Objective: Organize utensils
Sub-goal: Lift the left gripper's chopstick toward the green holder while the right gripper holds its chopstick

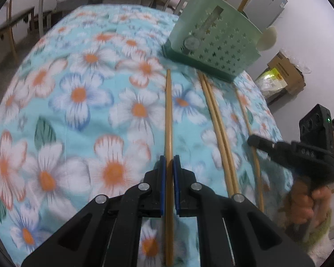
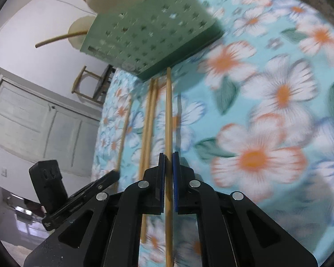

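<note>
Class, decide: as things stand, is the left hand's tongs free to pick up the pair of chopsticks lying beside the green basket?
Probably not: the left tongs are already shut on a chopstick, though nothing covers the pair.

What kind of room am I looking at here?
Probably a home dining area: a table under a floral tablecloth, wooden chairs beside it, and a green utensil basket with loose chopsticks lying in front.

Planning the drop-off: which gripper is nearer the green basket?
Right, probably. The basket looms large just ahead of the right gripper, whose chopstick tip looks close to its base. From the left gripper it sits smaller, ahead and off to the right.
</note>
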The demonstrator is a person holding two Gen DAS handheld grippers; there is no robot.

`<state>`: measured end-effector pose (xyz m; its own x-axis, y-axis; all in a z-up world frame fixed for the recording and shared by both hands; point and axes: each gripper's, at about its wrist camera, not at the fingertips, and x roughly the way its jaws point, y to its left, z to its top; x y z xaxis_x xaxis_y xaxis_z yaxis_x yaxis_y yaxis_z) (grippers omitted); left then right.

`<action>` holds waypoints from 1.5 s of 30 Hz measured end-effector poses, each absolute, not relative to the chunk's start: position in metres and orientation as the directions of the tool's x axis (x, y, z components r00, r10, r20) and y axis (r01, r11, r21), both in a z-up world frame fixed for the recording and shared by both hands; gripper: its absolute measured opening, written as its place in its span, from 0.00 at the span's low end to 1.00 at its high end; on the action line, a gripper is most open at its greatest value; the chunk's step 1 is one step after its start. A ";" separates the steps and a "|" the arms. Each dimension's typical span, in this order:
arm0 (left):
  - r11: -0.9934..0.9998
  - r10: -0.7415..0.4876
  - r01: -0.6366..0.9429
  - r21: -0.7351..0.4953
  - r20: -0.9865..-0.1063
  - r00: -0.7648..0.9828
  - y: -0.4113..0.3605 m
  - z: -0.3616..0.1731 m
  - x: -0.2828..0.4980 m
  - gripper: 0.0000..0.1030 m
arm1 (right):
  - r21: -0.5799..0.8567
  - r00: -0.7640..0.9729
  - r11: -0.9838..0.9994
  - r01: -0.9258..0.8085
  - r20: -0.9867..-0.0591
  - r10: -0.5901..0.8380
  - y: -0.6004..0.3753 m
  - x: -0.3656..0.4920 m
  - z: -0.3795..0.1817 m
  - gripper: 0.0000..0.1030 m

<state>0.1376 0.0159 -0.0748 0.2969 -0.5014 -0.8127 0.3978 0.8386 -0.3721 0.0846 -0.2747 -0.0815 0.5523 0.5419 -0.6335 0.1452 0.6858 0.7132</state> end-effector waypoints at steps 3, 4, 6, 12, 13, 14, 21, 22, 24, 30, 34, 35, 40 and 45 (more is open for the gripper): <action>0.843 -0.490 0.389 -0.372 -0.828 0.271 0.021 -0.072 0.128 0.06 | 0.667 0.523 0.729 0.154 -0.681 0.513 -0.285 0.077 -0.080 0.05; 0.844 -0.489 0.388 -0.371 -0.829 0.272 0.022 -0.071 0.127 0.06 | 0.649 0.509 0.744 0.157 -0.699 0.502 -0.287 0.074 -0.080 0.05; 0.840 -0.502 0.384 -0.384 -0.819 0.278 0.023 -0.067 0.127 0.06 | 0.610 0.491 0.779 0.147 -0.728 0.478 -0.287 0.071 -0.079 0.08; 0.850 -0.463 0.417 -0.321 -0.833 0.303 0.007 -0.064 0.142 0.11 | 0.541 0.513 0.830 0.134 -0.755 0.409 -0.285 0.080 -0.072 0.20; 0.853 -0.449 0.426 -0.300 -0.838 0.309 0.003 -0.064 0.146 0.11 | 0.529 0.517 0.839 0.130 -0.758 0.398 -0.284 0.083 -0.072 0.20; 0.857 -0.421 0.448 -0.255 -0.848 0.322 -0.006 -0.064 0.151 0.11 | 0.515 0.518 0.848 0.126 -0.763 0.386 -0.282 0.086 -0.072 0.20; 0.850 -0.260 0.527 0.007 -0.864 0.432 -0.045 -0.073 0.169 0.11 | 0.389 0.536 0.914 0.112 -0.798 0.274 -0.267 0.106 -0.072 0.12; 0.848 -0.249 0.530 0.025 -0.863 0.440 -0.048 -0.073 0.170 0.11 | 0.383 0.538 0.917 0.114 -0.800 0.267 -0.268 0.107 -0.073 0.11; 0.843 -0.225 0.533 0.064 -0.859 0.459 -0.052 -0.073 0.170 0.10 | 0.382 0.539 0.916 0.118 -0.800 0.265 -0.270 0.111 -0.073 0.07; 0.837 -0.198 0.538 0.104 -0.858 0.473 -0.057 -0.073 0.173 0.09 | 0.389 0.542 0.914 0.113 -0.796 0.272 -0.270 0.114 -0.075 0.06; 0.834 -0.187 0.540 0.118 -0.859 0.477 -0.060 -0.073 0.172 0.09 | 0.391 0.542 0.913 0.113 -0.795 0.273 -0.270 0.114 -0.075 0.06; 0.833 -0.185 0.540 0.120 -0.859 0.478 -0.061 -0.073 0.172 0.09 | 0.390 0.542 0.914 0.113 -0.795 0.273 -0.270 0.114 -0.075 0.06; 0.834 -0.186 0.539 0.119 -0.859 0.477 -0.061 -0.072 0.172 0.09 | 0.392 0.542 0.913 0.114 -0.795 0.274 -0.270 0.114 -0.075 0.06; 0.834 -0.190 0.541 0.112 -0.861 0.471 -0.062 -0.071 0.173 0.09 | 0.392 0.542 0.913 0.114 -0.794 0.273 -0.269 0.114 -0.075 0.06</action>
<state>0.1733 -0.0623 -0.0715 0.4712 -0.1903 -0.8613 0.5410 0.8336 0.1118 0.1136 -0.2693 -0.0748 0.5424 0.2734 -0.7944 0.1145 0.9127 0.3923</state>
